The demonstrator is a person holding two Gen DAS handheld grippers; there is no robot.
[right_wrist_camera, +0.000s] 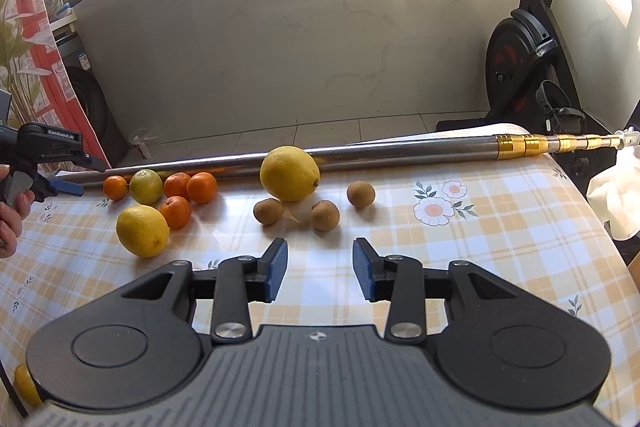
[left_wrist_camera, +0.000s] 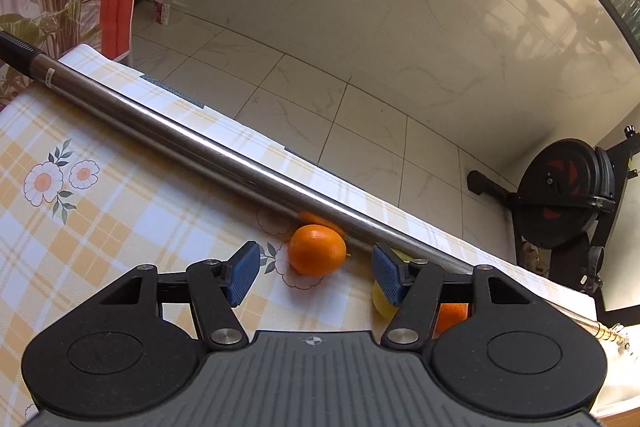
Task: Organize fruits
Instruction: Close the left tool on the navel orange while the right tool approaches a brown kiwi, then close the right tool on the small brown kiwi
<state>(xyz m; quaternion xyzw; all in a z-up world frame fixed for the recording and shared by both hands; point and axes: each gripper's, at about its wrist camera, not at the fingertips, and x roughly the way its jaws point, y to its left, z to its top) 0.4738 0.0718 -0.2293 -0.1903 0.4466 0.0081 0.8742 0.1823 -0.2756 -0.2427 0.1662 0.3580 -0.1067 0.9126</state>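
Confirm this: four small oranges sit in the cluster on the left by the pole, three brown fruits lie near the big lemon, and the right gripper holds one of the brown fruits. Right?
Not quite. The right gripper holds nothing: in the right wrist view its jaws stand apart over bare cloth, short of the brown fruits. The four oranges by the pole and the big lemon are as stated.
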